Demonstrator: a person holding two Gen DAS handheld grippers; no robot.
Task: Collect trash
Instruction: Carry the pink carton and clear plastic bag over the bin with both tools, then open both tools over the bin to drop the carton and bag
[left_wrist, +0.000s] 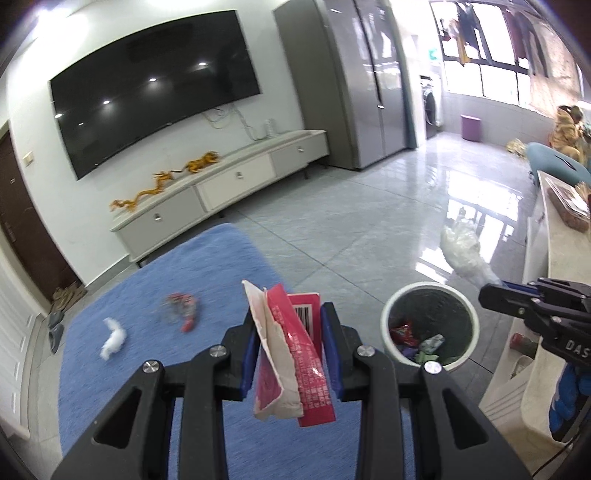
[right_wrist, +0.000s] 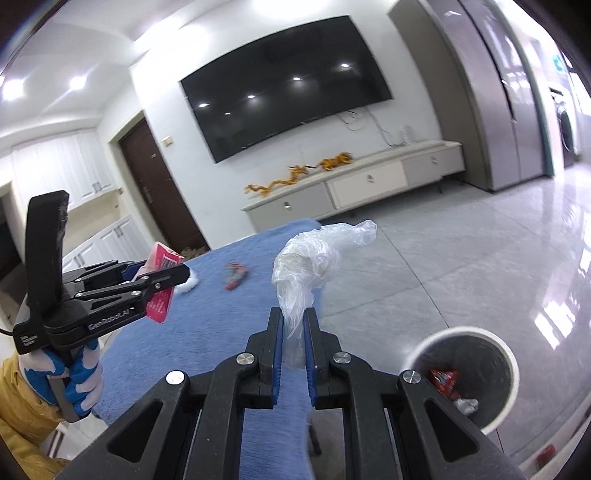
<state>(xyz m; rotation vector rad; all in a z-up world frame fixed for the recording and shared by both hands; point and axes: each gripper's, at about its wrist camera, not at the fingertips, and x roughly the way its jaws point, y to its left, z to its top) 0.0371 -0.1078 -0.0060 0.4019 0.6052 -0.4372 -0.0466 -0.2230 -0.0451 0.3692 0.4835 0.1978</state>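
Both claws loaded, bin close by, two scraps left on the blue mat.

The pink wrapper (left_wrist: 291, 347) sits pinched between the pads of the left gripper (left_wrist: 290, 325), jaws only a little apart, above the mat's near edge; the clear plastic bag (right_wrist: 314, 266) hangs from the right gripper (right_wrist: 293, 332), whose jaws are clamped tight on its tail. The white bin (left_wrist: 430, 325) stands on the floor just right of the mat (left_wrist: 147, 350) and already holds a red packet and other wrappers. Neither held piece is over its mouth yet. A white wad (left_wrist: 112, 338) and a red-and-clear wrapper (left_wrist: 181, 312) remain on the mat, so I judge the job roughly half done.
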